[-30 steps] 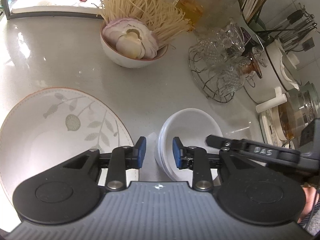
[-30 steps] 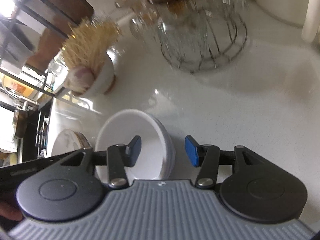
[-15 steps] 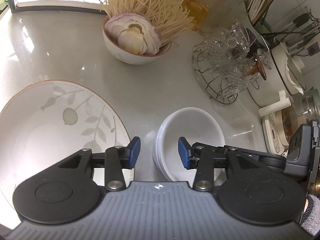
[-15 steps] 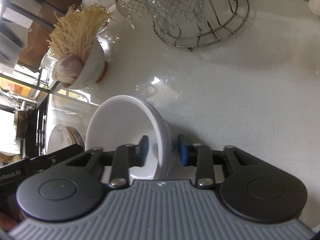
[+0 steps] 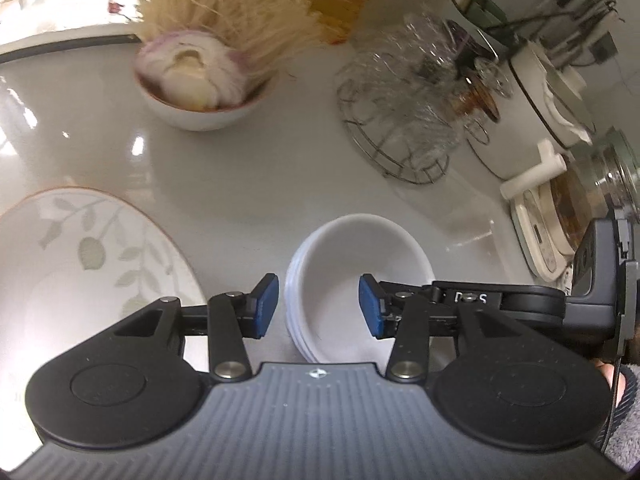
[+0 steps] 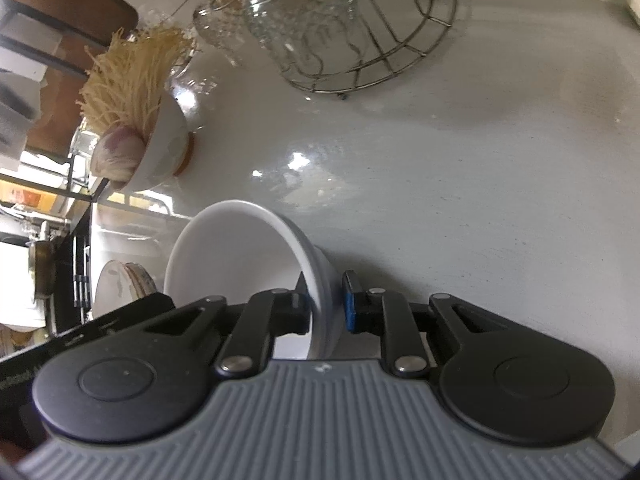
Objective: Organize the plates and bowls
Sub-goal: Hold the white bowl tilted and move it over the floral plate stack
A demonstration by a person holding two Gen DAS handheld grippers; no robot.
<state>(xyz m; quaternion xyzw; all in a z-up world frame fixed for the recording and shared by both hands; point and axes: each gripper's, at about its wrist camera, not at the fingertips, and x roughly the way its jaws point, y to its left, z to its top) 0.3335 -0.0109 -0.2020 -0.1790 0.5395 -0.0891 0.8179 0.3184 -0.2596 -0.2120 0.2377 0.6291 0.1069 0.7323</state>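
Observation:
A stack of white bowls (image 5: 360, 264) sits on the grey counter, also in the right wrist view (image 6: 240, 256). My right gripper (image 6: 326, 308) is shut on the stack's near rim, one finger inside the top bowl and one outside. My left gripper (image 5: 318, 306) is open and straddles the stack's left rim without touching it. A large white plate with a leaf pattern (image 5: 80, 272) lies to the left of the bowls; it shows small at the left of the right wrist view (image 6: 116, 284).
A bowl of noodles and sliced onion (image 5: 204, 76) stands at the back. A wire rack of glassware (image 5: 416, 112) stands to the right of it. White pots and a glass kettle (image 5: 560, 152) crowd the right edge.
My right gripper has moved in and closed on the bowl stack's rim. My left gripper has opened wider. The left camera has moved, blurring the far objects.

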